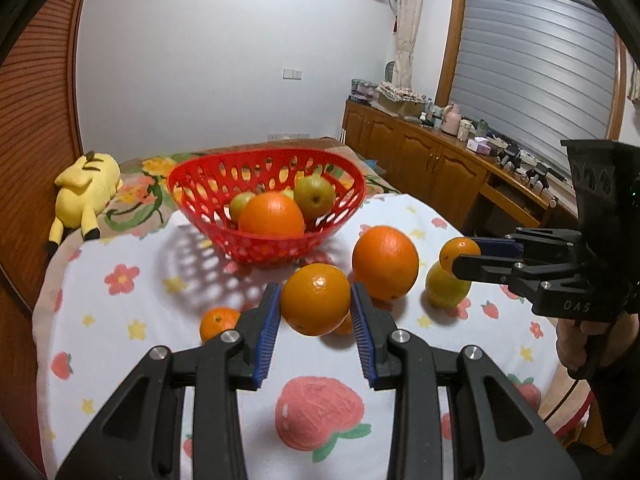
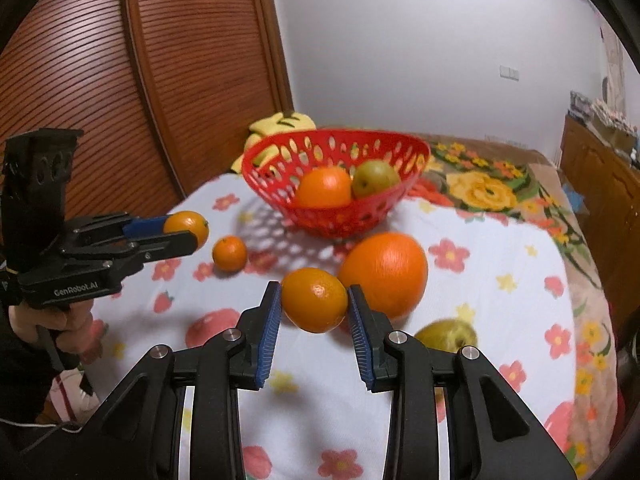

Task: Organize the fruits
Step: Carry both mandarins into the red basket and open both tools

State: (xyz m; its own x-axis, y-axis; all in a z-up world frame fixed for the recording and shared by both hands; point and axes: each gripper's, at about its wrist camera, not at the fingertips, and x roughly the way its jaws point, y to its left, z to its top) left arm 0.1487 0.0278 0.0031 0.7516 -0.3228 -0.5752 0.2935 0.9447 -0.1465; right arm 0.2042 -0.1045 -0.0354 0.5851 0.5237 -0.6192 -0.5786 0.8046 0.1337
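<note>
Right up front, the left gripper (image 1: 316, 292) has its jaws closed on a small orange (image 1: 315, 300), blue pads (image 1: 267, 320) pressing both sides, on the near side of the red basket (image 1: 192, 196) & lifted off the white flower-print cloth (image 1: 100, 360). Same w/ the right gripper (image 2: 314, 292): jaws clamped narrow on another small orange (image 2: 314, 300), also in front of the basket. Each gripper shows in the other's view, w/ a hand (image 1: 576, 344) on its grip.

Loose fruit on the cloth, all on the near side of the basket: a little orange (image 1: 218, 322) to the front-left of it, a big orange (image 1: 386, 262) to the front-right, & a yellow-green fruit (image 1: 446, 292) further right of that. One more orange bit peeks out behind the left's fruit; can't tell much of it.

Inside the basket: one orange (image 1: 272, 214) at the front, w/ green pear-like fruit (image 1: 314, 196) behind it.

Left of the basket & a bit behind lies a yellow plush toy (image 1: 86, 188). Far right of the basket, wood cabinets (image 1: 420, 152) w/ clutter on top.
</note>
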